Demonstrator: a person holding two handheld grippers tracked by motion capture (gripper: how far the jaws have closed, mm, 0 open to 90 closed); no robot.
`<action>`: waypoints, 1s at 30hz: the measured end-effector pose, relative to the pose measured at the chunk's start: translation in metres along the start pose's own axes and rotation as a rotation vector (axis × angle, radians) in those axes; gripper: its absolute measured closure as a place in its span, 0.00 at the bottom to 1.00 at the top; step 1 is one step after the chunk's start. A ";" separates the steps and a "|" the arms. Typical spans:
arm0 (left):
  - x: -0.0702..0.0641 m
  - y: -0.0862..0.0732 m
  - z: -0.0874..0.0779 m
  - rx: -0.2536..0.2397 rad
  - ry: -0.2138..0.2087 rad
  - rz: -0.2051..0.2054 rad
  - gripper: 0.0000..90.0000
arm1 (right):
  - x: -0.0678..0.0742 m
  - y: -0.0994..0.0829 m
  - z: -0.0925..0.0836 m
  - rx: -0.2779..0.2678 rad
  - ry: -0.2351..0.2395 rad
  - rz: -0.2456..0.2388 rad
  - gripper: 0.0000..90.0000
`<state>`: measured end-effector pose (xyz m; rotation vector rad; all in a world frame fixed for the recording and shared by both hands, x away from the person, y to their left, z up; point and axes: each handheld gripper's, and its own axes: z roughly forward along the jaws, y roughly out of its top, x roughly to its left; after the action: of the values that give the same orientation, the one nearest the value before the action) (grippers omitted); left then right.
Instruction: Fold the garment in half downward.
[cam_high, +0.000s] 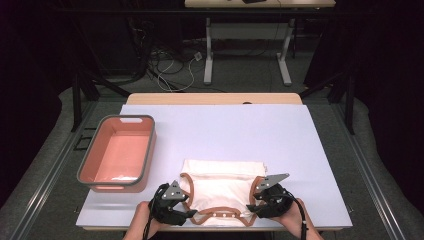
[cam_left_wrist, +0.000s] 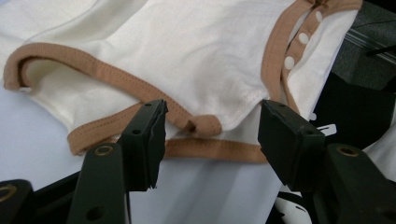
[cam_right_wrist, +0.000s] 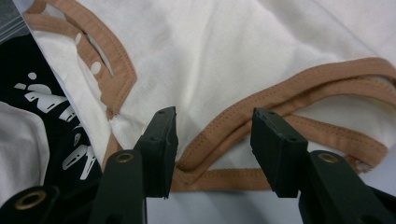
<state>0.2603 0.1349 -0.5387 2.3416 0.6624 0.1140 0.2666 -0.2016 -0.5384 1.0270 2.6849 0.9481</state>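
A cream baby bodysuit (cam_high: 222, 187) with tan trim lies flat on the white table (cam_high: 225, 130), its snap end toward the near edge. My left gripper (cam_high: 190, 212) sits at its near left leg opening, my right gripper (cam_high: 252, 207) at the near right one. In the left gripper view the jaws (cam_left_wrist: 212, 119) stand apart with the tan hem (cam_left_wrist: 205, 126) between them, untouched. The right gripper view shows its jaws (cam_right_wrist: 215, 123) apart as well, straddling a doubled tan hem (cam_right_wrist: 224, 135). White snaps (cam_left_wrist: 303, 37) line the crotch flap.
A pink bin with a grey rim (cam_high: 145, 150) stands at the table's left side, close to the bodysuit's left edge. The person's hands come in over the near table edge. Another desk (cam_high: 247, 35) stands on the floor beyond the table.
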 end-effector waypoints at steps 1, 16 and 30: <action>-0.001 0.001 0.001 -0.004 0.000 0.001 0.45 | 0.000 0.000 0.001 0.006 0.003 -0.001 0.56; -0.010 0.000 0.016 0.030 0.061 0.089 0.82 | 0.005 0.000 0.009 0.019 -0.015 -0.051 0.68; -0.009 -0.004 0.005 -0.025 0.026 0.062 0.92 | 0.012 0.001 0.000 -0.003 0.008 -0.062 0.95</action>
<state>0.2518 0.1298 -0.5435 2.3403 0.5975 0.1801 0.2580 -0.1935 -0.5360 0.9349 2.7034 0.9464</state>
